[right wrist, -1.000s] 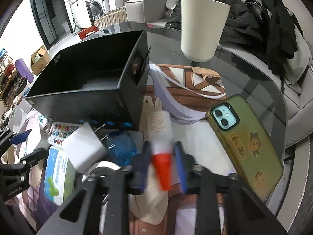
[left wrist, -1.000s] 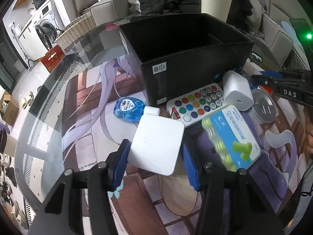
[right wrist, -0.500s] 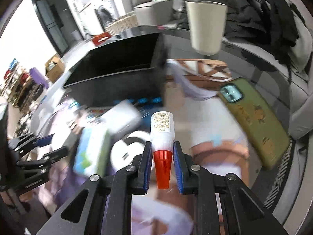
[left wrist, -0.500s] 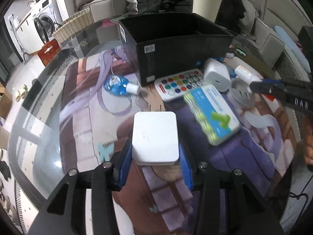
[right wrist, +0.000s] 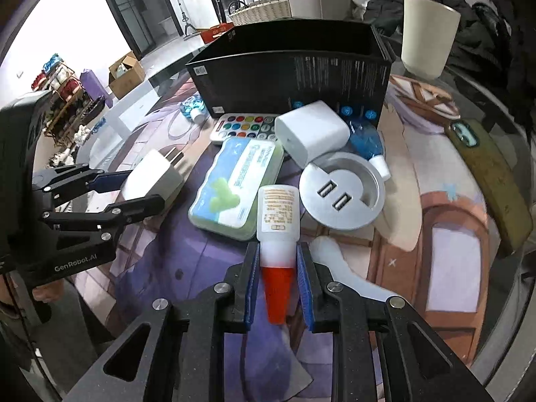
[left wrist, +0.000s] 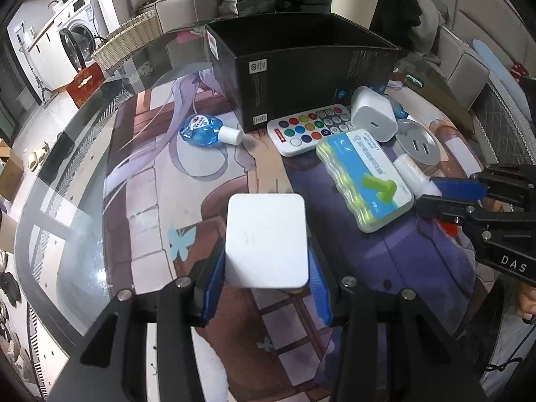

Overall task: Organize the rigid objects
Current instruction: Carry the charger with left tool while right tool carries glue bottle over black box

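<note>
My left gripper (left wrist: 266,268) is shut on a white power adapter (left wrist: 266,234), with a blue pad pressing on each side. The adapter is held above the printed mat, in front of the black box (left wrist: 301,77). In the right wrist view the same adapter (right wrist: 150,177) shows its prongs at the left. My right gripper (right wrist: 278,268) holds a white glue bottle (right wrist: 278,214) with a red cap near its neck. Its jaws are opening, but the pads still touch the bottle. The bottle hangs beside the earplug case (right wrist: 234,187) and the silver USB socket (right wrist: 341,194).
In front of the box lie a colour-button remote (left wrist: 308,130), a white charger cube (left wrist: 372,117) and a blue bottle (left wrist: 201,130). A phone (right wrist: 492,181) lies at the right and a cream cup (right wrist: 425,33) stands behind the box. The round glass table's edge (left wrist: 50,174) curves at the left.
My left gripper closed on the adapter and drew it back from the pile. My right gripper carried the glue bottle leftward, from near the phone to beside the earplug case.
</note>
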`<state>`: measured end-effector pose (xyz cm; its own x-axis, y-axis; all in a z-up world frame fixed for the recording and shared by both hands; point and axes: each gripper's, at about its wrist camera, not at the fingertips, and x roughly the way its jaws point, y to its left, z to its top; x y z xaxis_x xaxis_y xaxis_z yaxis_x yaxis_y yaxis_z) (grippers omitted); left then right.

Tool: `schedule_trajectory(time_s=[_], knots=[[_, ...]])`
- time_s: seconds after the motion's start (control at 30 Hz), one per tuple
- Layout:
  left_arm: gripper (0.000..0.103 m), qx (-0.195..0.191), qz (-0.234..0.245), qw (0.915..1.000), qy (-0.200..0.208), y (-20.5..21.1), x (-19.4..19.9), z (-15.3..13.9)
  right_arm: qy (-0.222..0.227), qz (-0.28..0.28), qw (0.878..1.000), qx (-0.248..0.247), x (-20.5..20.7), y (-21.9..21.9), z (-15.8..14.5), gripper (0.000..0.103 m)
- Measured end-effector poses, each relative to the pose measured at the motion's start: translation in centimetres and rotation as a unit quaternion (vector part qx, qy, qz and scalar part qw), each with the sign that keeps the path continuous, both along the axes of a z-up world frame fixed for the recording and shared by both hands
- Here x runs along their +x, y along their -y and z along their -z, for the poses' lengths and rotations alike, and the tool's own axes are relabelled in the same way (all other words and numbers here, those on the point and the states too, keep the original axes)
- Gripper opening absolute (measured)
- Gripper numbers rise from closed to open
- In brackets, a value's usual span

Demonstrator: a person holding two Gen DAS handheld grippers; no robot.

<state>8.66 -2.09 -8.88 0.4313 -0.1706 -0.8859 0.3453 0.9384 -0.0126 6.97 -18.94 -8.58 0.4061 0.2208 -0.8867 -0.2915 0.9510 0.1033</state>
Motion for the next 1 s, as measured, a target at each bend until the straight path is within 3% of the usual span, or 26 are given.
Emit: schedule_trajectory(time_s=[0.13,0.23,0.33,0.5,0.73,0.87,1.0], knots=[[0.044,0.01,0.0,0.9999,0.003,0.4,0.2,0.0,0.001,0.001,1.0,0.0,0.5,-0.2,0.3,0.025],[0.044,0.01,0.0,0.9999,0.007,0.5,0.1,-0.1,0.002,0.002,1.0,0.003,0.4,-0.1,0.2,0.021],[0.044,0.015,0.003,0.9993,0.035,0.7,-0.4,-0.9,0.002,0.005,1.0,0.013,-0.1,0.5,-0.3,0.021],[0.043,-0.009,0.004,0.9982,0.059,0.3,-0.7,-2.4,0.022,0.004,0.999,0.025,-1.0,0.5,-1.5,0.021],[0.043,-0.02,-0.003,0.9955,0.093,-0.1,-1.4,-3.8,0.1,0.011,0.994,0.041,-2.2,0.8,-4.6,0.021],[0.043,-0.024,-0.003,0.9899,0.14,-0.1,-2.3,-5.4,0.153,0.009,0.987,0.046,-3.1,0.8,-6.4,0.021],[0.043,-0.02,-0.006,0.9783,0.206,-0.2,-3.5,-7.3,0.192,0.009,0.98,0.054,-4.1,0.7,-7.7,0.021]])
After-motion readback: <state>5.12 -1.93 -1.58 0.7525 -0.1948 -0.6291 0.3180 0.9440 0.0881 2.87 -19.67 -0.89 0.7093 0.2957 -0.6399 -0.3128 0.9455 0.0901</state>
